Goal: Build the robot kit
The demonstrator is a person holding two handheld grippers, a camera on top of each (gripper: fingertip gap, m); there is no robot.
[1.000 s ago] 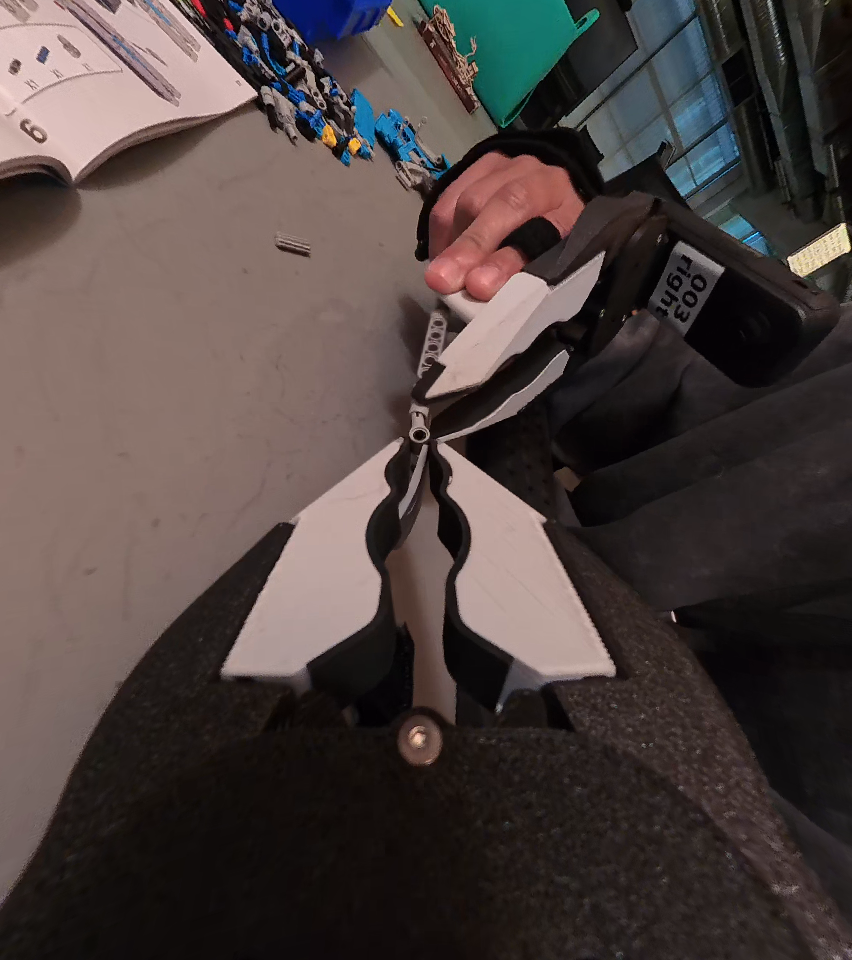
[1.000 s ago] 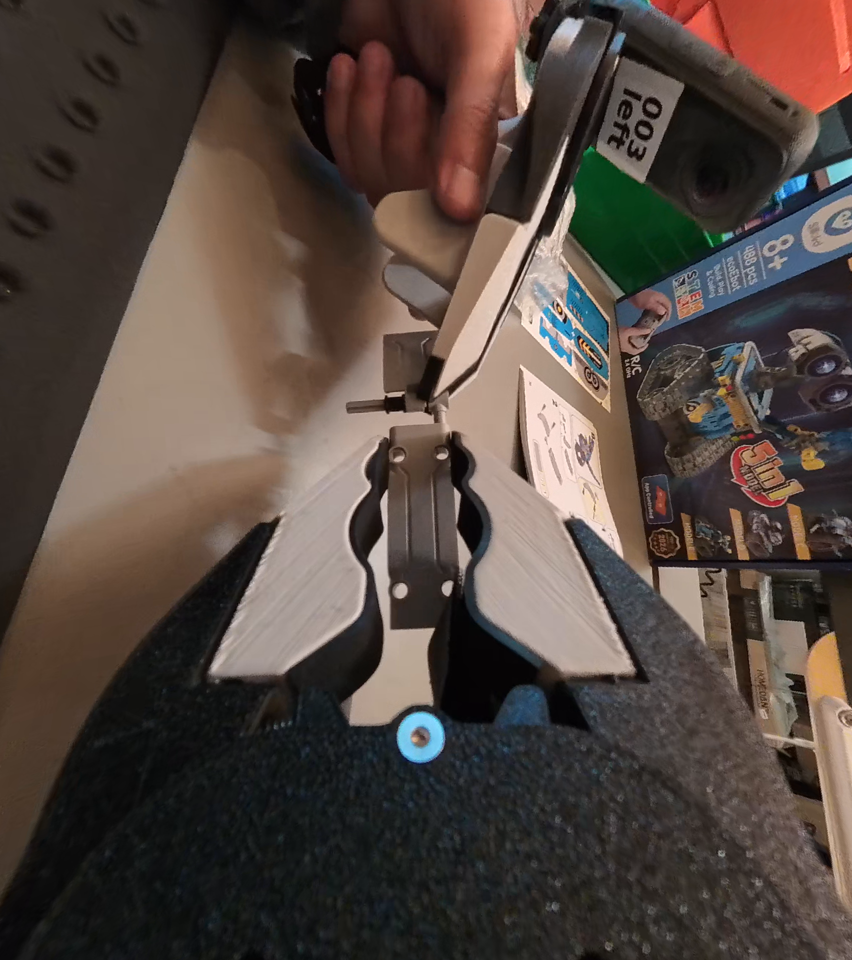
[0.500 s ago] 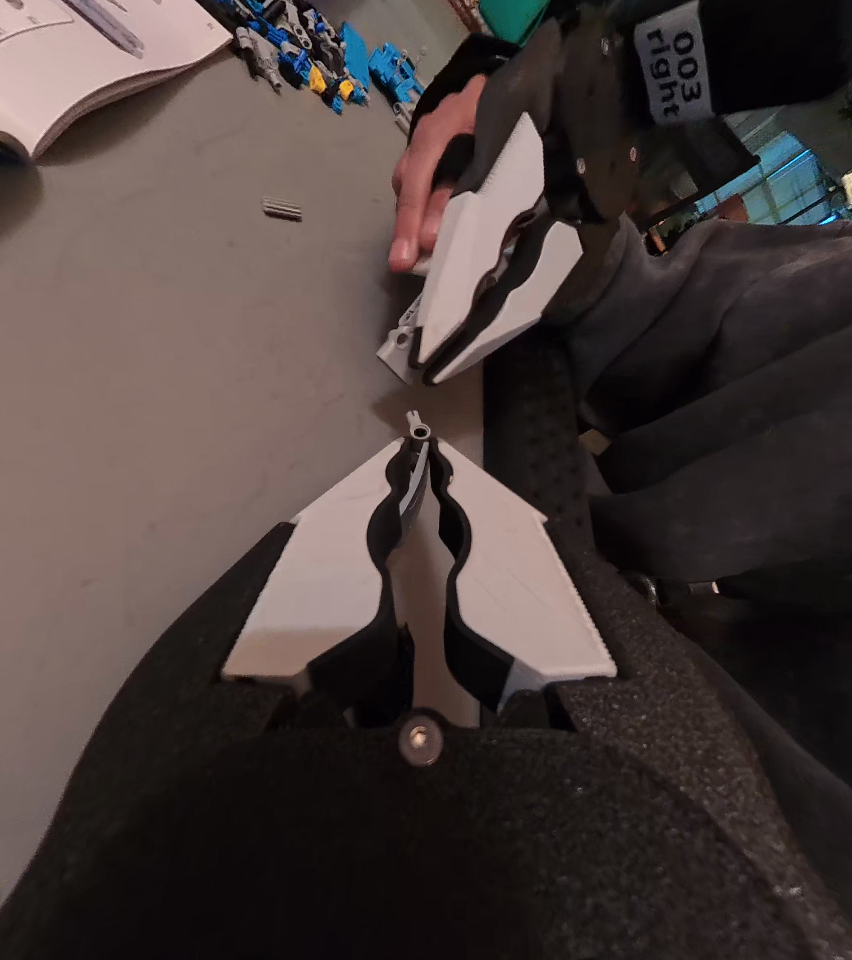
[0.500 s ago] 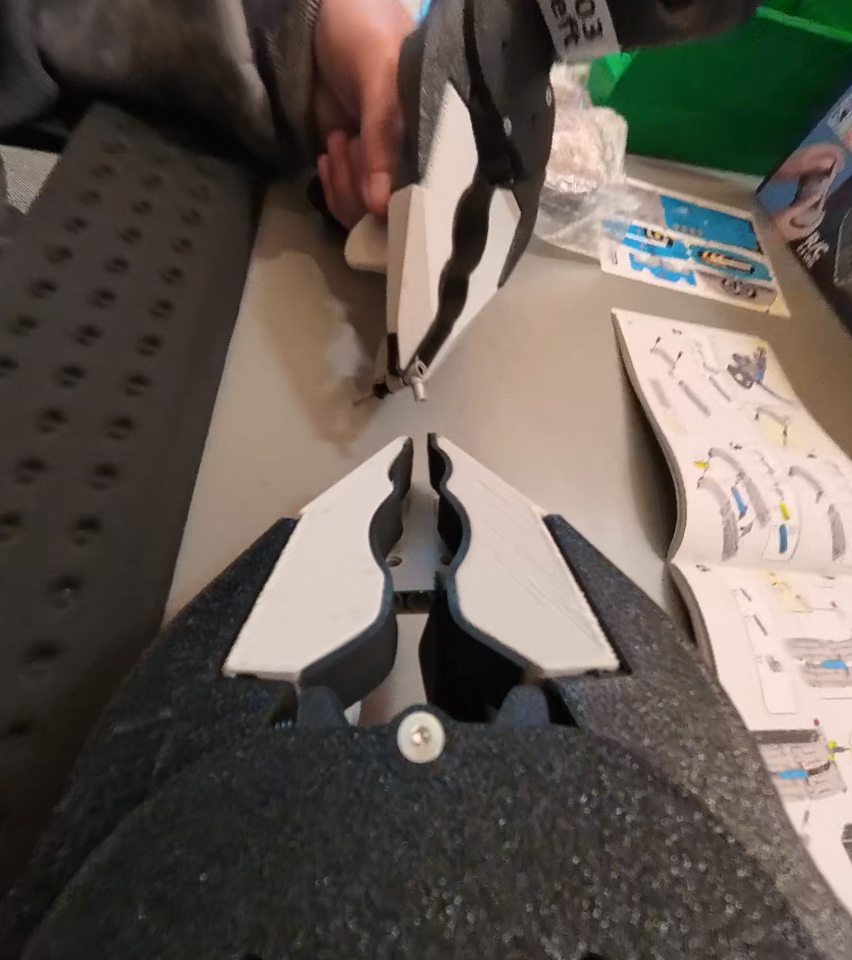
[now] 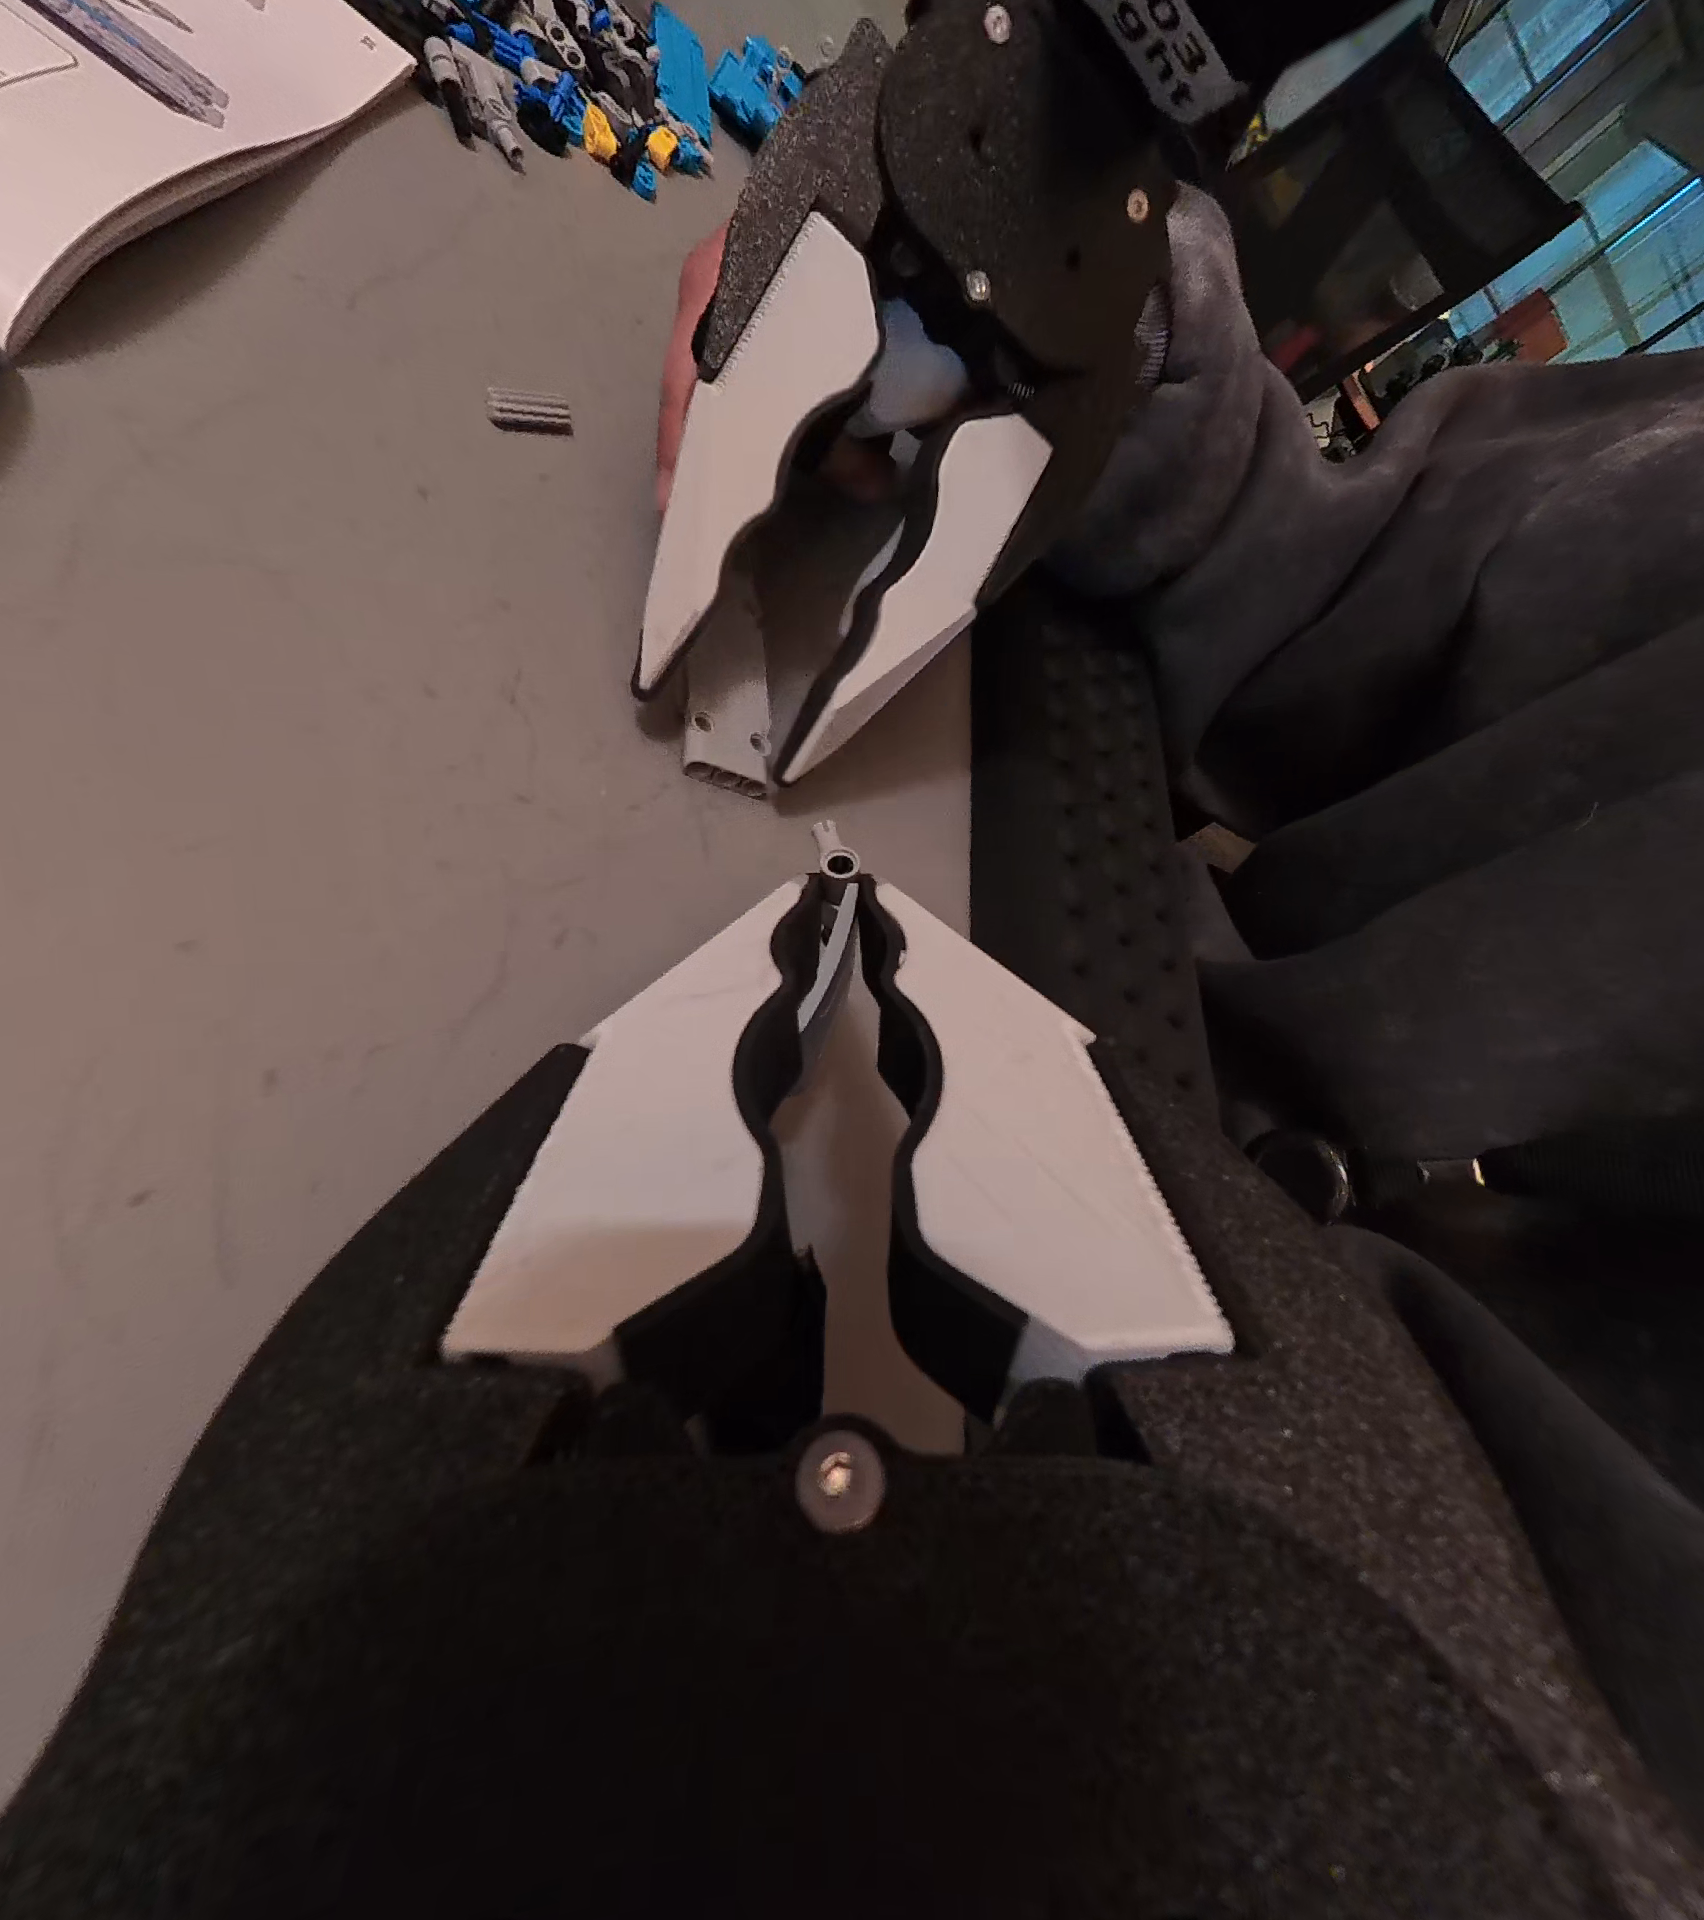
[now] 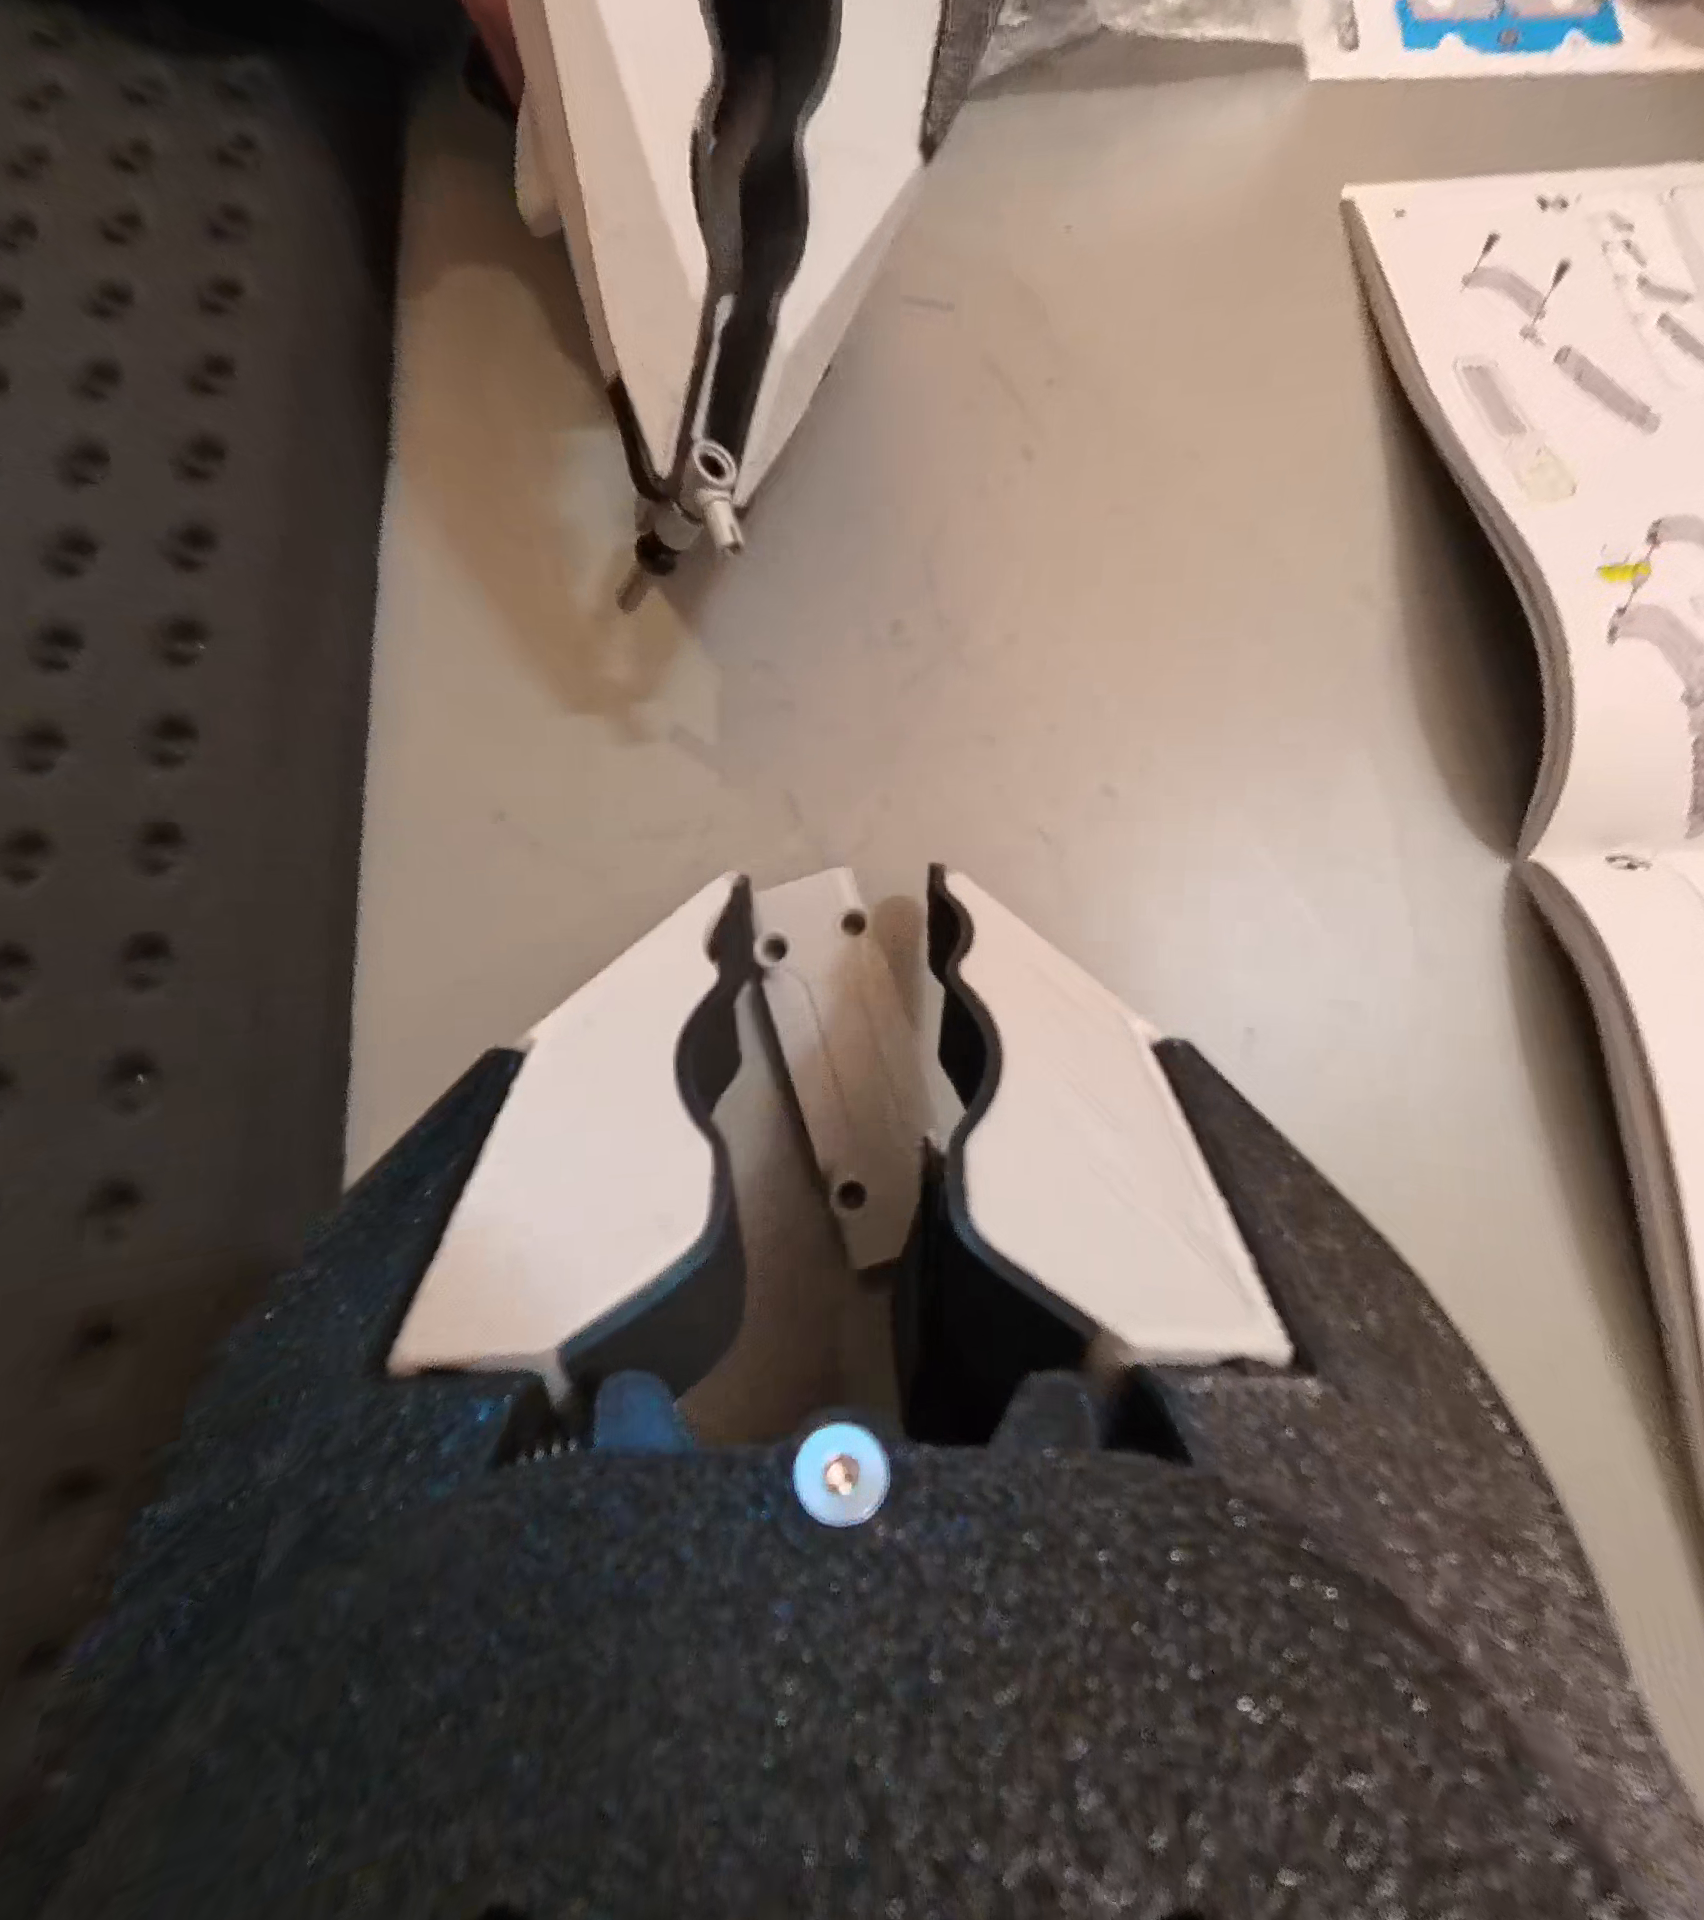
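Observation:
My left gripper (image 5: pixel 833 889) is shut on a small grey connector with a thin axle (image 5: pixel 840 862), which pokes out past its tips. It is held just above the grey table. In the right wrist view, the left gripper (image 6: pixel 697 497) and the connector (image 6: pixel 715 511) show at the top. My right gripper (image 6: pixel 840 881) is open. A flat grey panel with holes (image 6: pixel 832 1049) lies tilted between its fingers on the table. In the left wrist view, the right gripper (image 5: pixel 720 727) stands just beyond my left tips, with the panel's end (image 5: pixel 723 756) showing between its fingers.
An open instruction booklet (image 5: pixel 100 135) (image 6: pixel 1658 623) lies on the table. A pile of blue, grey and yellow pieces (image 5: pixel 599 83) sits at the far edge, with a small ribbed grey piece (image 5: pixel 530 409) nearer. A dark perforated mat (image 6: pixel 100 727) borders the table by the person's dark clothing (image 5: pixel 1450 727). Left tips to right tips: about 7 centimetres.
The two grippers were joined tip to tip and have drawn apart. My right gripper came down to the table with the grey panel and opened. My left stays shut on the connector.

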